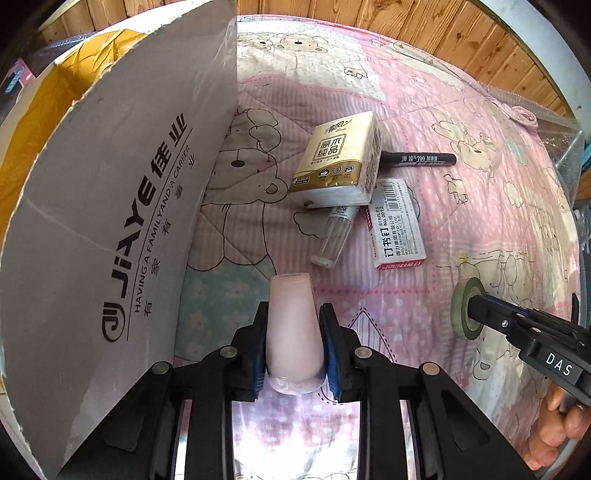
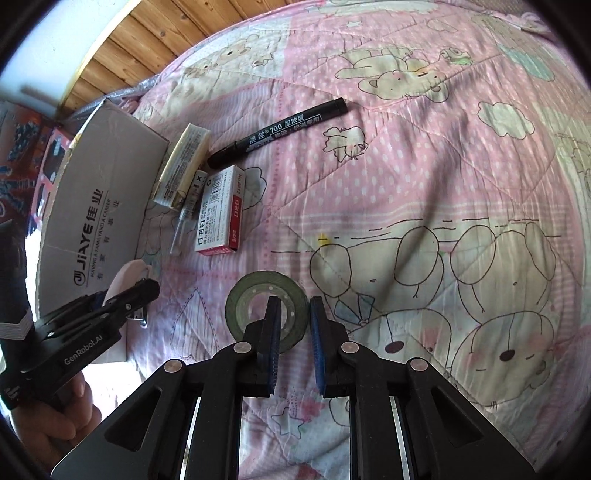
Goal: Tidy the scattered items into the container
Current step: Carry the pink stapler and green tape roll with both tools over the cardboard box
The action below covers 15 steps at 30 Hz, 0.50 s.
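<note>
My left gripper (image 1: 293, 317) is shut on a pale pink tapered object (image 1: 291, 325), held just above the quilt beside the grey cardboard box (image 1: 110, 221). The right wrist view shows this pink object (image 2: 123, 278) next to the box (image 2: 92, 206). My right gripper (image 2: 293, 306) is shut on the rim of a green tape roll (image 2: 243, 295), one finger in its hole. A tissue pack (image 1: 336, 162), a black marker (image 1: 421, 159), a staples box (image 1: 397, 225) and a clear tube (image 1: 332, 236) lie together on the quilt.
The pink cartoon quilt (image 2: 406, 184) covers the whole bed. A yellow bag (image 1: 44, 110) shows inside the box behind its raised flap. A wooden wall (image 1: 406, 22) runs along the far edge. A hand (image 2: 62, 424) grips the left tool.
</note>
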Tool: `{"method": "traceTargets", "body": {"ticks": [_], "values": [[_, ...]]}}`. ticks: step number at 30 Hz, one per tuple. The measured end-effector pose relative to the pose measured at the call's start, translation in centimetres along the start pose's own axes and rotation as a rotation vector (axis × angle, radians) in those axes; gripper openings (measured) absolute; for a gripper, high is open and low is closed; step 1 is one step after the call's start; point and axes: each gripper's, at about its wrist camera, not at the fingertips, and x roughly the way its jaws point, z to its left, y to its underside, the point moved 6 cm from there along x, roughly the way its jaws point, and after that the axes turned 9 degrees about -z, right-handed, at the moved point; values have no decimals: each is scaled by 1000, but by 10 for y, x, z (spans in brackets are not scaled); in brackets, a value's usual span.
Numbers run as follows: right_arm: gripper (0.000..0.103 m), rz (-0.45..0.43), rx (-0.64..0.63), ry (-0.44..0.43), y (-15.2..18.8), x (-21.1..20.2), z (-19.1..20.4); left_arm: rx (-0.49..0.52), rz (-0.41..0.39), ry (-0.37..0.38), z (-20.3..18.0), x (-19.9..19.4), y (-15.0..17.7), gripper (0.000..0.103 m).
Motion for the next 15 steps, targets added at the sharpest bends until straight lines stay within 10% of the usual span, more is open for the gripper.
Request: {"method": "traceTargets", "body": {"ticks": [15], "values": [[16, -19, -30, 23, 28, -32, 21, 33, -77, 58, -27, -52, -4, 27]]}}
